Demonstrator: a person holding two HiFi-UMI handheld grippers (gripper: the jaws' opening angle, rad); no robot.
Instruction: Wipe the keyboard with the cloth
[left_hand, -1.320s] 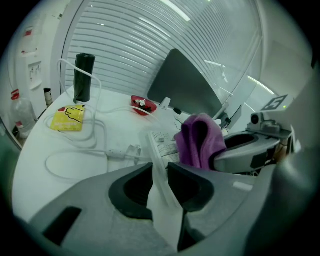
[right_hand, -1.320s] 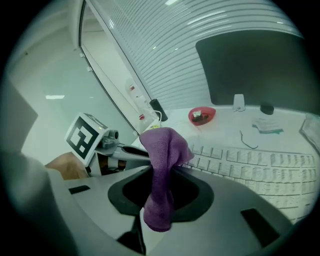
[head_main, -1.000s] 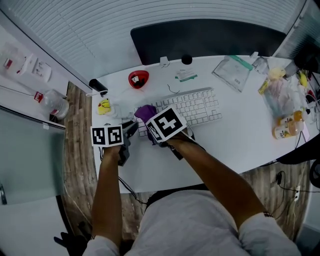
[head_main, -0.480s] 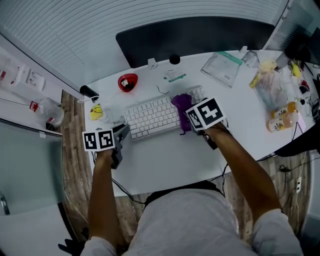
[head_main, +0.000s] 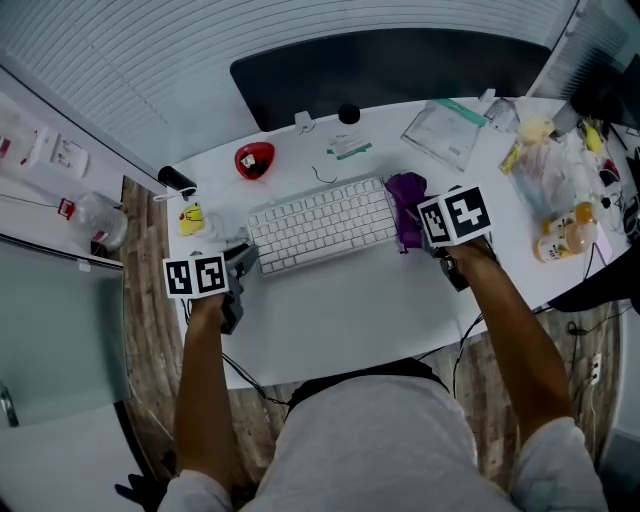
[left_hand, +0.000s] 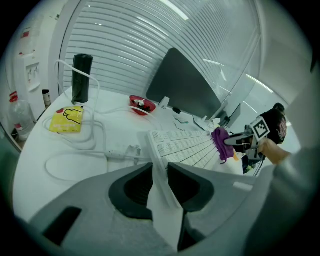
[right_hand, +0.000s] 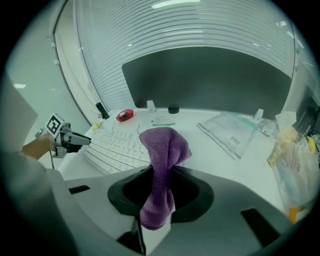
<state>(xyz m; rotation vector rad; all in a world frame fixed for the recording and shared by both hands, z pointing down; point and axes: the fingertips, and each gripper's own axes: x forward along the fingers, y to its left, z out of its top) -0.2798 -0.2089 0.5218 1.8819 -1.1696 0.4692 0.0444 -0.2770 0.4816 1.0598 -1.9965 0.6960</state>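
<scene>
A white keyboard (head_main: 320, 225) lies slanted in the middle of the white desk (head_main: 350, 310). My left gripper (head_main: 246, 260) is shut on its left end; in the left gripper view the keyboard's (left_hand: 186, 148) edge runs in between the closed jaws of the left gripper (left_hand: 159, 187). A purple cloth (head_main: 406, 206) hangs at the keyboard's right end, pinched in my right gripper (head_main: 420, 226). In the right gripper view the cloth (right_hand: 164, 150) bunches up out of the shut right gripper (right_hand: 161, 192), with the keyboard (right_hand: 117, 147) to its left.
A red bowl (head_main: 254, 160), a yellow packet (head_main: 190, 217), a black cylinder (head_main: 175, 180) and a white cable (left_hand: 75, 142) lie behind and left of the keyboard. A clear zip bag (head_main: 447, 130) and plastic bags with a bottle (head_main: 560, 240) crowd the right side. A dark screen (head_main: 390, 65) stands behind.
My right gripper has swept the purple cloth along the keyboard from its left end to its right end. The left gripper has stayed on the keyboard's left end.
</scene>
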